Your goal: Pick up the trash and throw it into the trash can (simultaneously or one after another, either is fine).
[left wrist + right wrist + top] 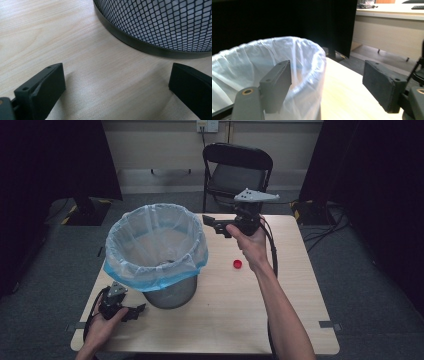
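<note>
With both grippers empty, jaws apart, the right gripper (212,226) hovers beside the lined wastebasket (156,251) at centre-left, so next seems fetching the red bottle cap (238,264) mid-frame, while the left gripper (135,312) rests lower left.

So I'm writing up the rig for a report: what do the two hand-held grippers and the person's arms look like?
Both are black with two blocky, flat-faced jaws. The right hand-held gripper carries a grey three-cornered plate on top and trails a black cable; the left hand-held gripper also trails one. The forearms are bare, with no sleeves visible.
</note>
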A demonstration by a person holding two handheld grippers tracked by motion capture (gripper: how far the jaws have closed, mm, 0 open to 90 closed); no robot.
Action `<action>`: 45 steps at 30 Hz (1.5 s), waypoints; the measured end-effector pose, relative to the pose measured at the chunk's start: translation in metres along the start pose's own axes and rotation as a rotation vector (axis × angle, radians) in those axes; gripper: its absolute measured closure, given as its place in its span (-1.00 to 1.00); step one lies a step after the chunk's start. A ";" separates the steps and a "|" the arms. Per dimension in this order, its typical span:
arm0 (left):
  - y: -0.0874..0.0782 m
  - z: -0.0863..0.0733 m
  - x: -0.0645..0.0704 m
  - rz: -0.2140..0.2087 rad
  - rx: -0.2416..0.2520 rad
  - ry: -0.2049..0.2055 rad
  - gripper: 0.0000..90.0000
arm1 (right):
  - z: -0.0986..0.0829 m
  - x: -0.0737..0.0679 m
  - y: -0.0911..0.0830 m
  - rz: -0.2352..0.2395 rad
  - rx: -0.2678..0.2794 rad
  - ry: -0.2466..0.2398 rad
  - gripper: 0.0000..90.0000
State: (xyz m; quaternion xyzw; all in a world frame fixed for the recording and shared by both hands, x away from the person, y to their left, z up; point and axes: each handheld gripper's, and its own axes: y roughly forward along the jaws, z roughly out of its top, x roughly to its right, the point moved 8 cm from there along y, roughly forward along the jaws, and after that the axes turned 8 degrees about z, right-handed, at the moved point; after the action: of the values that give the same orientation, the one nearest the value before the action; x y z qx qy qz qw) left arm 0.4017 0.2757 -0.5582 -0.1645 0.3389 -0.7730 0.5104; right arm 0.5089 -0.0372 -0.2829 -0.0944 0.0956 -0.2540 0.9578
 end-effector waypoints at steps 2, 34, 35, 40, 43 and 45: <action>0.000 0.000 0.000 0.000 0.000 0.000 -1.00 | -0.004 0.004 -0.004 -0.005 -0.008 0.010 -0.51; 0.000 0.000 0.000 0.002 -0.001 0.002 -1.00 | -0.132 0.055 -0.024 -0.113 -0.205 0.154 -0.49; 0.000 0.000 0.000 0.002 -0.001 0.002 -1.00 | -0.136 0.058 -0.025 -0.121 -0.218 0.152 -0.49; 0.000 0.000 0.000 0.002 -0.001 0.002 -1.00 | -0.154 0.065 -0.023 -0.153 -0.279 0.147 -0.46; 0.000 0.000 0.000 0.002 -0.001 0.002 -1.00 | -0.168 0.068 -0.020 -0.178 -0.329 0.144 -0.43; 0.000 0.000 0.000 0.003 -0.002 0.002 -1.00 | -0.177 0.072 -0.019 -0.189 -0.353 0.147 -0.37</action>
State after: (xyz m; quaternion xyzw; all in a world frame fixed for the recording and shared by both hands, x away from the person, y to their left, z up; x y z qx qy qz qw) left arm 0.4016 0.2759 -0.5581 -0.1638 0.3402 -0.7722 0.5110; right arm 0.5206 -0.1128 -0.4586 -0.2503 0.1990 -0.3284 0.8888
